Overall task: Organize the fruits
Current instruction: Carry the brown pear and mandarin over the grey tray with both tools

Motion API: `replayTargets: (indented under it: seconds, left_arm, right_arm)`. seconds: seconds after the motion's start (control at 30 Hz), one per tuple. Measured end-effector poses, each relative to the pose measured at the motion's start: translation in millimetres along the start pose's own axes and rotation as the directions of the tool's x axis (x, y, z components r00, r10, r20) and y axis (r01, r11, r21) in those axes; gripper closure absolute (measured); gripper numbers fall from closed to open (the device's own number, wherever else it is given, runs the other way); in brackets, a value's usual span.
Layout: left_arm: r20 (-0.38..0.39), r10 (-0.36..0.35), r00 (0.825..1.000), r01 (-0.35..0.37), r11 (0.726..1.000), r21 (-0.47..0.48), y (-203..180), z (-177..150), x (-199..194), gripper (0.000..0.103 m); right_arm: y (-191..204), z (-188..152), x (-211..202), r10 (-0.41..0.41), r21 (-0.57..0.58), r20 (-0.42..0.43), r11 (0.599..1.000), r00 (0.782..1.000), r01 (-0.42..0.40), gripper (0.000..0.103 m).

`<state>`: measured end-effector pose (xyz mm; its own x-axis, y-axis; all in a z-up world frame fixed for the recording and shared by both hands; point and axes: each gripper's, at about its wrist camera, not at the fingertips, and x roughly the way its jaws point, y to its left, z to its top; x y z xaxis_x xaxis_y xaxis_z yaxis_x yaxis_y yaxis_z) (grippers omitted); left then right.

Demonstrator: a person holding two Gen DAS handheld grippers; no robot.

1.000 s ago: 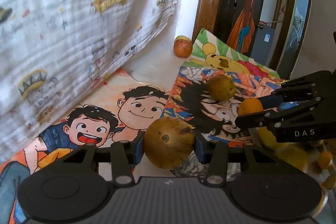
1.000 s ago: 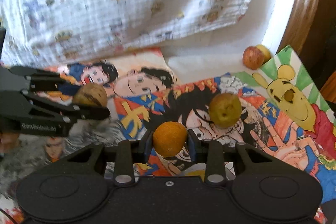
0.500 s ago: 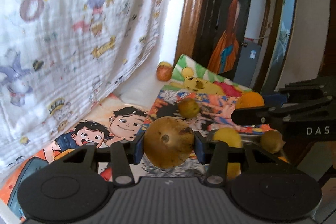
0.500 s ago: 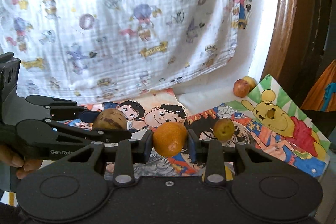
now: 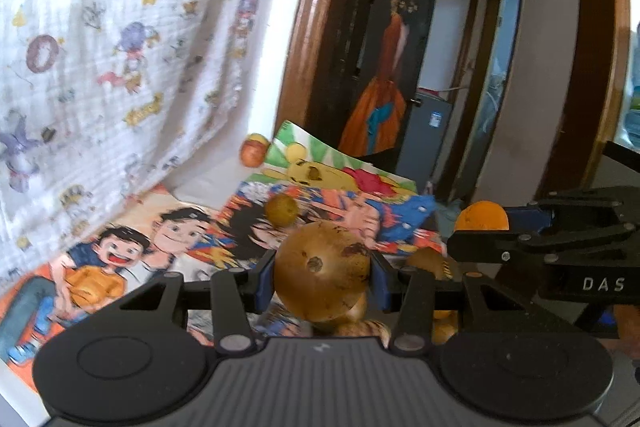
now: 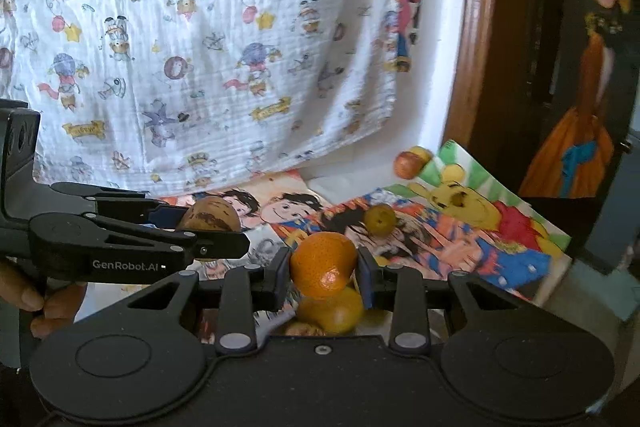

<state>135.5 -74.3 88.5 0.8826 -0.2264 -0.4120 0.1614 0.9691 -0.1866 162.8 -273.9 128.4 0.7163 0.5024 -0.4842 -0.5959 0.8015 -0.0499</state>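
My left gripper (image 5: 322, 273) is shut on a brown spotted round fruit (image 5: 320, 269), held above the table. In the right wrist view the same gripper (image 6: 208, 227) and brown fruit (image 6: 210, 215) show at the left. My right gripper (image 6: 323, 269) is shut on an orange (image 6: 323, 263); the left wrist view shows that gripper (image 5: 484, 227) with the orange (image 5: 482, 215) at the right. Below both grippers lie several yellow and brown fruits (image 6: 334, 311) (image 5: 426, 261), partly hidden. A small green fruit (image 6: 380, 215) (image 5: 282, 211) rests on the cartoon posters.
Colourful cartoon posters (image 6: 460, 227) cover the table. A red-yellow apple (image 6: 406, 163) (image 5: 252, 153) sits at the back by the wall. A printed white cloth (image 6: 200, 47) hangs behind. A wooden door frame (image 5: 316, 27) stands to the right. A hand (image 6: 36, 303) holds the left gripper.
Both grippers have lifted and pulled back with their fruits; the table and posters now look farther and lower, and the pile of fruits has come into view under the fingers.
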Motion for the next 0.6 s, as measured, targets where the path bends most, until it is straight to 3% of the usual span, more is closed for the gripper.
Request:
replayTargets:
  seconds: [0.4, 0.6]
  left_arm:
    - [-0.086, -0.024, 0.996, 0.023, 1.000, -0.020, -16, -45, 17, 0.052]
    - [-0.130, -0.024, 0.991, 0.022, 1.000, -0.020, -20, -60, 27, 0.052]
  right_arm:
    - [0, -76, -14, -0.172, 0.036, -0.001, 0.985, 0.985, 0.172, 0.067]
    - [3, -107, -5, -0.205, 0.032, -0.004, 0.978, 0.979, 0.205, 0.067]
